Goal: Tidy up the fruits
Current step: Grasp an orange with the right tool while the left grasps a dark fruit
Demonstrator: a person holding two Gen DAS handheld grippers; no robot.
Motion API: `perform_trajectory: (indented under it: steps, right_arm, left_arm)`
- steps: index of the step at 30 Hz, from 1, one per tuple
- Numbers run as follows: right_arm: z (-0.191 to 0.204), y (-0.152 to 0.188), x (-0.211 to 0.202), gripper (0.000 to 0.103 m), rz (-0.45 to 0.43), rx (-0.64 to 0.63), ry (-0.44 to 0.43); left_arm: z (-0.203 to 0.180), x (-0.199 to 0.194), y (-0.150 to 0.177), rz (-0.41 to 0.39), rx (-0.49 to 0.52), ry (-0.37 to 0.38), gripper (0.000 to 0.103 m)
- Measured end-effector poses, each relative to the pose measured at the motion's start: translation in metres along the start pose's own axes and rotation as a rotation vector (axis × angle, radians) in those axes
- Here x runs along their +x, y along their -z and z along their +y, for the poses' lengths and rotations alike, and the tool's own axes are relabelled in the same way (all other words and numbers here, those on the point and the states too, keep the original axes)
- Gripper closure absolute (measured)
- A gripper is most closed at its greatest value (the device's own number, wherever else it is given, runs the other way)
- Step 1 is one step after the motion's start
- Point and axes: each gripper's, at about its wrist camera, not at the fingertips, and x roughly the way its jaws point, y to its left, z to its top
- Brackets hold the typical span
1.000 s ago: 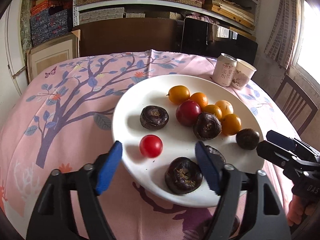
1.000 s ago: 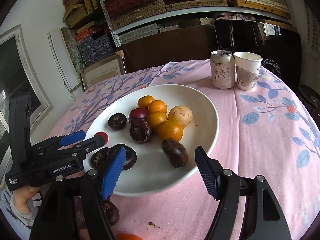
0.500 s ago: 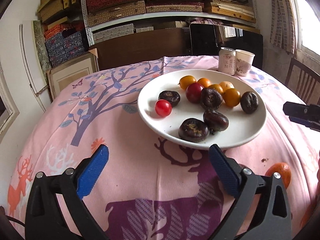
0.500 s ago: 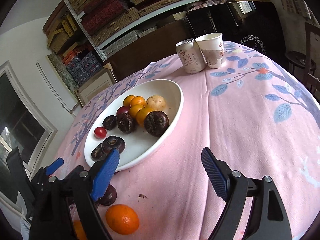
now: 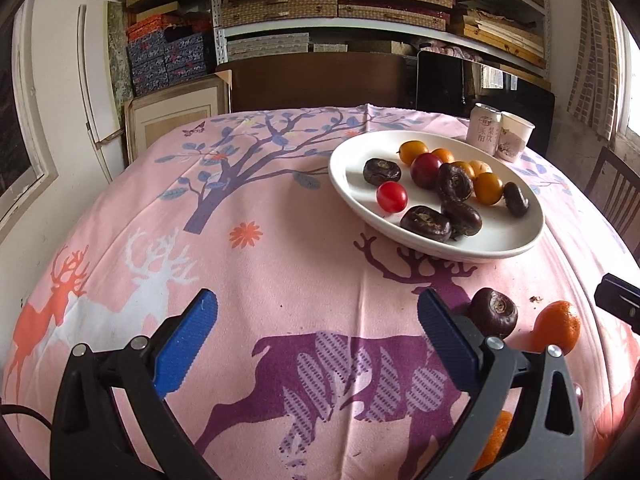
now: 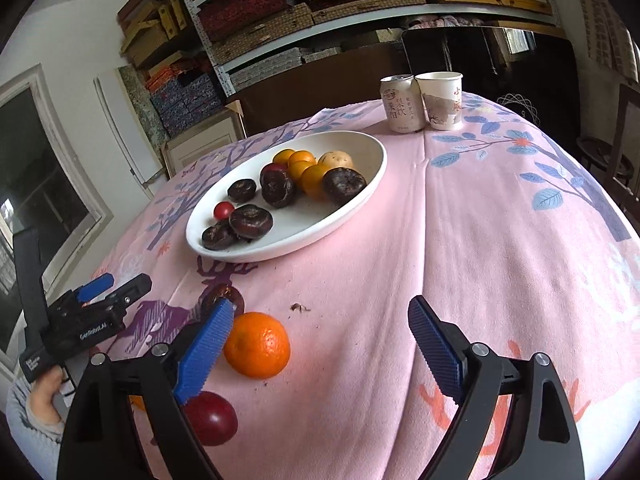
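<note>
A white plate [image 5: 352,168] [image 6: 320,220] holds several dark water chestnuts, small oranges, a red cherry tomato [image 5: 391,197] and a plum. On the pink cloth near me lie a loose water chestnut [image 5: 494,312] [image 6: 230,296], an orange [image 5: 556,326] [image 6: 256,344] and a red plum [image 6: 212,418]. My left gripper [image 5: 316,304] [image 6: 108,292] hangs open over bare cloth, well short of the plate. My right gripper [image 6: 320,308] is opening; the orange lies just inside its left finger [image 6: 204,348], untouched by the pads. Only its tip [image 5: 616,304] shows in the left wrist view.
A drink can [image 5: 485,128] [image 6: 400,104] and a paper cup [image 5: 514,136] [image 6: 440,100] stand behind the plate. A wooden chair [image 5: 616,192] is at the table's right. Shelves with boxes fill the back wall. A second orange [image 5: 492,440] peeks behind the left gripper's right finger.
Both grippers have drawn back from the plate toward the near edge of the table, and their jaws have widened. The loose chestnut, orange and plum have come into view.
</note>
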Motion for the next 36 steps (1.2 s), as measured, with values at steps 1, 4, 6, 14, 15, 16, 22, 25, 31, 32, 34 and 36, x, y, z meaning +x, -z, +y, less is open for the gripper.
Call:
perform_trajectory:
  steps: [1, 4, 6, 14, 15, 16, 22, 25, 31, 32, 34, 36]
  right_arm:
    - [0.002, 0.001, -0.001, 0.013, 0.001, -0.009, -0.001]
    - [0.003, 0.002, -0.002, 0.012, 0.009, -0.011, -0.001]
    - [0.004, 0.004, -0.001, 0.012, 0.025, -0.011, -0.004]
    - [0.027, 0.013, 0.007, 0.012, 0.089, -0.127, 0.001]
    - [0.028, 0.013, 0.008, 0.012, 0.096, -0.130, 0.005]
    - [0.028, 0.013, 0.010, 0.012, 0.106, -0.129, 0.009]
    - [0.032, 0.017, 0.031, 0.012, 0.208, -0.150, 0.058]
    - [0.023, 0.014, 0.026, 0.012, 0.175, -0.119, 0.069]
    - [0.007, 0.006, 0.008, 0.014, 0.079, -0.060, 0.072]
    - [0.012, 0.007, 0.012, 0.015, 0.095, -0.084, 0.069]
    - [0.021, 0.009, 0.021, 0.021, 0.134, -0.131, 0.065]
    - [0.023, 0.010, 0.029, 0.034, 0.169, -0.132, 0.039]
  left_arm:
    - [0.002, 0.003, 0.001, 0.015, -0.007, -0.003, 0.005]
    - [0.005, 0.010, 0.001, 0.056, -0.021, -0.015, 0.005]
    - [0.005, 0.012, 0.001, 0.066, -0.022, -0.016, 0.005]
    - [0.002, 0.016, 0.002, 0.087, -0.002, -0.020, 0.005]
    - [0.001, 0.017, 0.001, 0.090, 0.000, -0.021, 0.005]
    - [0.001, 0.018, 0.001, 0.094, 0.002, -0.021, 0.005]
    - [-0.002, 0.025, 0.002, 0.133, 0.010, -0.019, 0.005]
    - [0.000, 0.028, 0.003, 0.151, 0.000, -0.016, 0.005]
    - [0.001, 0.033, 0.004, 0.176, -0.009, -0.011, 0.005]
    - [0.000, 0.032, 0.004, 0.171, -0.005, -0.011, 0.005]
    - [-0.003, 0.029, 0.004, 0.160, 0.010, -0.005, 0.005]
    - [-0.007, 0.026, 0.004, 0.146, 0.031, 0.005, 0.005]
